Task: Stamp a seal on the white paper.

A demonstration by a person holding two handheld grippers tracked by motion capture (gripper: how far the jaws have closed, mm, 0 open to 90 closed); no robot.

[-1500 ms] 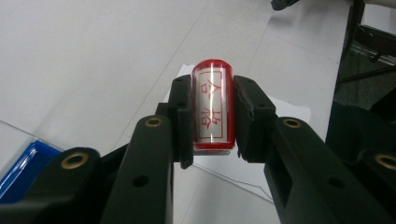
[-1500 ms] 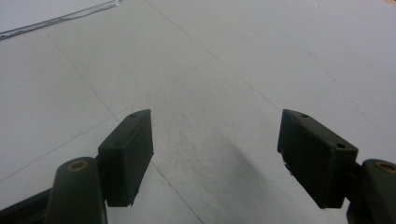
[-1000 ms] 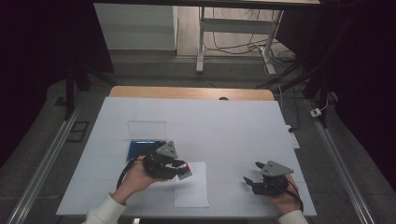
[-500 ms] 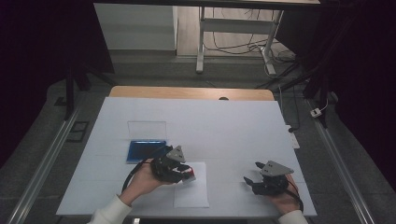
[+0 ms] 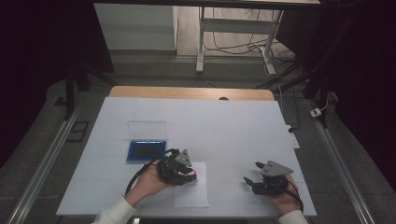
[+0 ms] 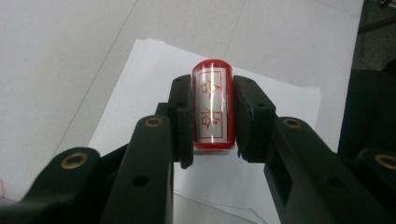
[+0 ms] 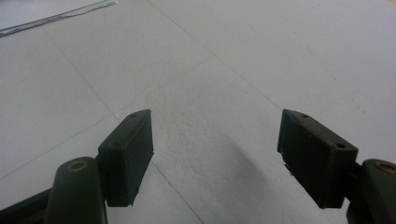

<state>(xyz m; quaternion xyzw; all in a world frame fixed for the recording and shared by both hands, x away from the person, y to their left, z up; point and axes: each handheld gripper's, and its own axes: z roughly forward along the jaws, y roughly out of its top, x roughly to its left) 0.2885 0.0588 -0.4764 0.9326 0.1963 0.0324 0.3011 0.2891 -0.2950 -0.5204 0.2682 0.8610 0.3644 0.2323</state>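
**Bringing the Stamp Down Square on the Paper**

Pressing the stamp (image 6: pixel 212 105) well depends first on how it sits: the red, clear-bodied cylinder with red characters is pinched between the pads of the left gripper (image 6: pixel 212 116), gripped at its sides, held above the white sheet of paper (image 6: pixel 154 79). In the high view the stamp (image 5: pixel 193 174) shows as a red speck over the paper's (image 5: pixel 192 196) upper left part.

My reading is that the step in hand is lowering it to make an imprint. It should go down with its printing face flat to the sheet, not on one edge, and land well inside the paper's border. Press straight, without sliding, then lift straight off so the ink does not smear.

The loose sheet may drag or lift with the stamp. The right gripper (image 5: pixel 254 179), jaws spread wide and empty, rests on the white worktop (image 5: pixel 233 126) well apart from the paper and could steady a corner. The blue ink pad (image 5: pixel 146 150) with its clear lid (image 5: pixel 146 129) lies just beyond the left hand.
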